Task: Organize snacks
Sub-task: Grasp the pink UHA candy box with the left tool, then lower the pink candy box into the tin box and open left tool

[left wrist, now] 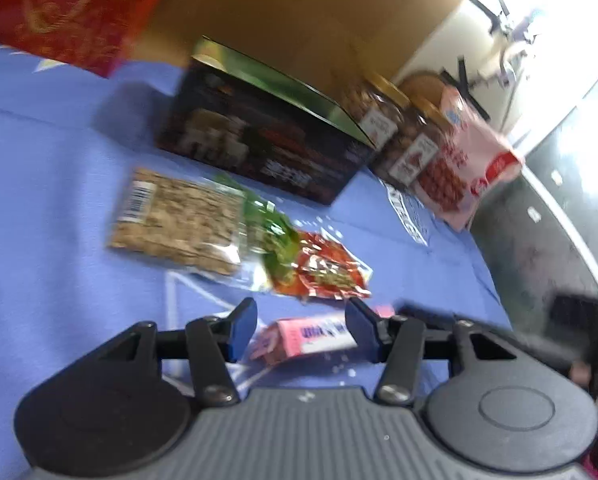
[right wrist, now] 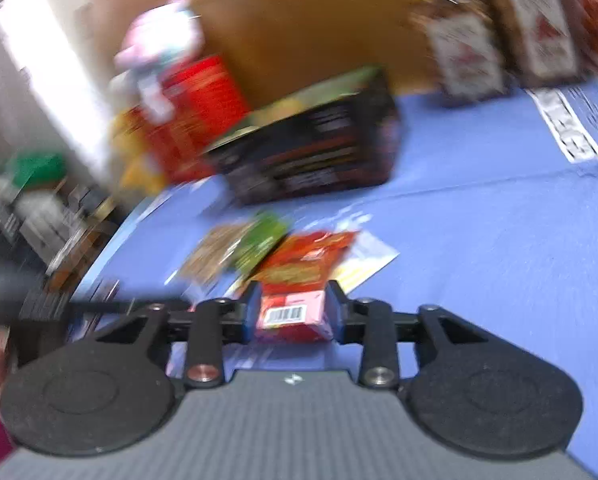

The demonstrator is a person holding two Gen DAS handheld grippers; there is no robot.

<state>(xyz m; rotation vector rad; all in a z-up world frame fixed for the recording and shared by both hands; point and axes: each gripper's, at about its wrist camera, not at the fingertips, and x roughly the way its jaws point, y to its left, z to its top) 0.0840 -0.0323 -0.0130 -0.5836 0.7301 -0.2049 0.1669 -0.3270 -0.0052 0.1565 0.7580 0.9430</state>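
A small pink snack packet [right wrist: 293, 314] with a barcode sits between the blue pads of my right gripper [right wrist: 293, 312], which is shut on it. In the left wrist view the same pink packet [left wrist: 307, 336] shows between the fingers of my left gripper [left wrist: 301, 330], which is open and not touching it. Ahead lie a clear pack of brown crackers [left wrist: 179, 220] and a red and green snack bag [left wrist: 319, 268] on the blue cloth [left wrist: 59, 160]. They also show in the right wrist view, the crackers [right wrist: 215, 252] left of the red bag [right wrist: 307, 260].
A black box [left wrist: 267, 148] stands behind the flat packs, with two jars [left wrist: 403, 136] and a pink-white bag [left wrist: 467, 164] to its right. A brown cardboard wall [left wrist: 299, 12] backs them. A red bag [left wrist: 75, 12] is at far left. The cloth's edge [left wrist: 487, 264] runs at right.
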